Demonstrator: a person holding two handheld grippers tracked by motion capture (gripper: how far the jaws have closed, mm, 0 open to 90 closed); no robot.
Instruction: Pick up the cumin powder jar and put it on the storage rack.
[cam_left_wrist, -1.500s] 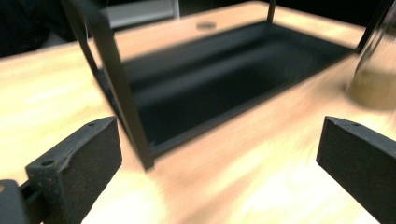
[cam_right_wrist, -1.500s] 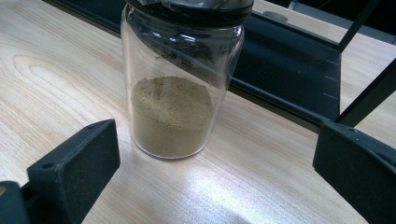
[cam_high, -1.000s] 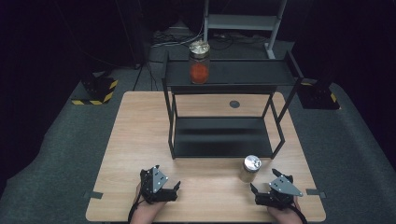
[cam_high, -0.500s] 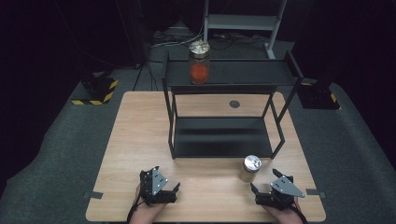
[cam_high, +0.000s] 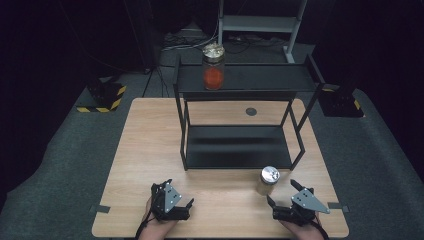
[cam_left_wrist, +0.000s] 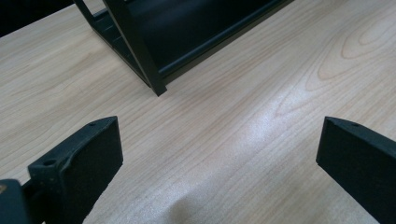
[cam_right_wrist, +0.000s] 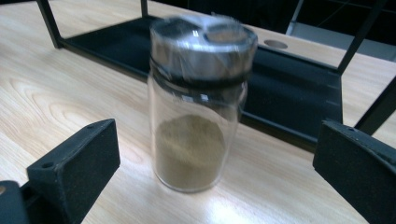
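A small glass jar (cam_high: 268, 180) with a silver lid and brown powder stands on the wooden table (cam_high: 150, 150), just in front of the black two-level shelf (cam_high: 240, 160). My right gripper (cam_high: 282, 194) is open and sits a little to the jar's right and nearer me. Seen from the right gripper view, the jar (cam_right_wrist: 198, 102) stands upright between the jaws but beyond their tips, untouched. My left gripper (cam_high: 179, 194) rests open near the table's front edge; its view holds bare wood between the jaws (cam_left_wrist: 215, 158). A second jar (cam_high: 213, 66) with red contents stands on the shelf's top level.
The shelf's front left leg (cam_left_wrist: 156, 86) lies ahead of my left gripper. A round hole (cam_high: 251, 111) marks the table behind the shelf. A metal rack (cam_high: 260, 22) and cables lie on the dark floor beyond, with a yellow-striped base (cam_high: 102, 97) at left.
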